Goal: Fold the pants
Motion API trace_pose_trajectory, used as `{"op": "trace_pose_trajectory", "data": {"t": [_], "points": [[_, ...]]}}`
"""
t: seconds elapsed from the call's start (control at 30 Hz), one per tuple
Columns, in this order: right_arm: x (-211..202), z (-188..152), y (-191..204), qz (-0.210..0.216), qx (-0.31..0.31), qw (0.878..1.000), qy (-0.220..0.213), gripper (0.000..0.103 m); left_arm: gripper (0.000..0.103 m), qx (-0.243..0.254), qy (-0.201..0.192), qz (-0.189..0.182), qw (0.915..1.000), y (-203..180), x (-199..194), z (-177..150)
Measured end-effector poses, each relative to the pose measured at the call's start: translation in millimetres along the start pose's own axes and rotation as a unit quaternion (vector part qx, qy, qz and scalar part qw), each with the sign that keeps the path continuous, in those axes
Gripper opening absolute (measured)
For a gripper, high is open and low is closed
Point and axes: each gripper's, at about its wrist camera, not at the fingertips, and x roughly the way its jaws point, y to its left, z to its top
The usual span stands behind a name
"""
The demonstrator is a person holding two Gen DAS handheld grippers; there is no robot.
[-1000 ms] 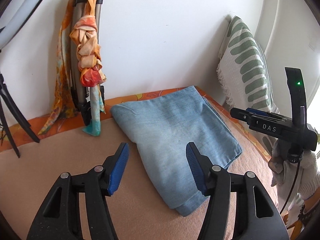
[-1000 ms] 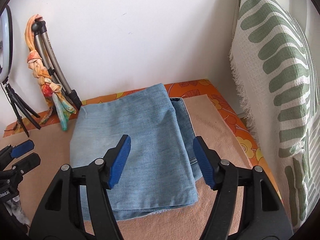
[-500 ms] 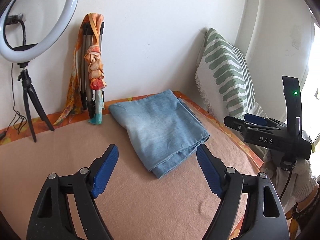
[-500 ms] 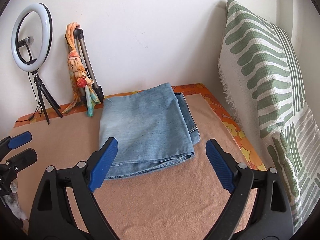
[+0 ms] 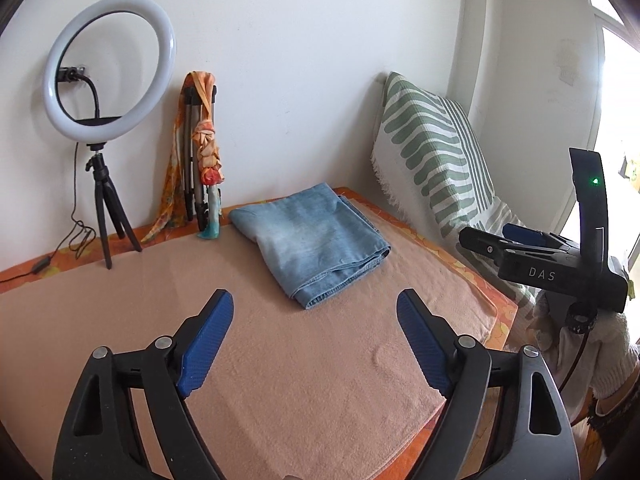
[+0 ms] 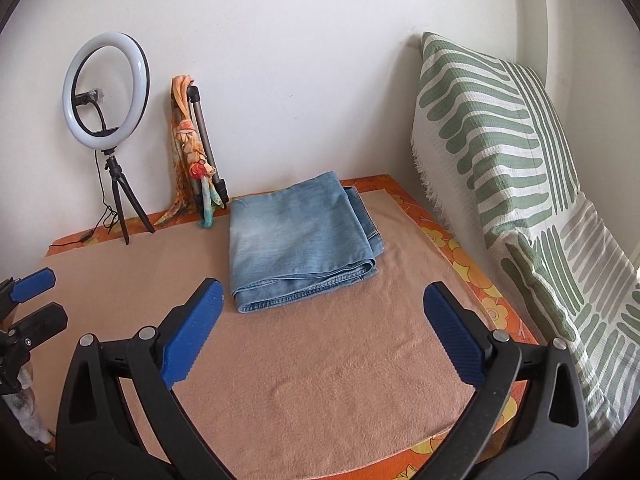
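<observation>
- The peach blanket (image 6: 320, 380) covers the surface; the pants (image 6: 298, 236) lie on its far half, toward the wall.
- The pants, light blue denim, are folded into a compact layered rectangle.
- The left gripper (image 5: 314, 344) and right gripper (image 6: 320, 330) hover spread wide, holding nothing, well short of the pants.

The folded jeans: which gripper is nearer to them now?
Right, by a small margin. The right gripper hangs open just short of the folded jeans' near hem; the left gripper is open, farther back and to their left.
</observation>
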Motion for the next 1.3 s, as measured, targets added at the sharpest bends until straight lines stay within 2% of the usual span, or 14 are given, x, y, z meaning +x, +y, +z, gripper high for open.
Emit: {"op": "trace_pose_trajectory", "data": {"t": [0.2,0.37,0.43,0.5,0.6,0.9,1.3], "points": [[-28.5,-16.2,7.4,-0.003,-0.015,1.000,-0.015,0.102,0.085,-0.015,-0.007,0.002,0.9999,-0.4,-19.3,-20.1],[-48.3,-26.0,15.2,-0.005,-0.022,0.999,-0.034,0.103,0.085,-0.004,-0.026,0.010,0.9996,-1.6,-31.8,-30.7],[-54.9,-29.2,18.1,-0.004,-0.021,0.999,-0.040,0.103,0.089,0.005,-0.033,0.022,0.9992,-3.7,-35.6,-33.1],[-59.2,-31.3,20.8,-0.001,-0.022,0.999,-0.043,0.103,0.100,0.005,-0.038,0.029,0.9988,-4.4,-37.7,-34.7],[-64.3,-33.9,23.8,0.003,-0.020,0.999,-0.044,0.103,0.102,-0.001,-0.047,0.035,0.9983,-5.4,-40.2,-37.6],[-65.6,-38.8,20.6,-0.001,-0.012,0.999,-0.046,0.103,0.102,0.031,-0.027,0.050,0.9979,-14.6,-36.8,-41.2],[-65.6,-39.1,20.7,-0.003,-0.011,0.999,-0.047,0.103,0.102,0.015,-0.018,0.054,0.9983,-8.6,-38.0,-42.7]]}}
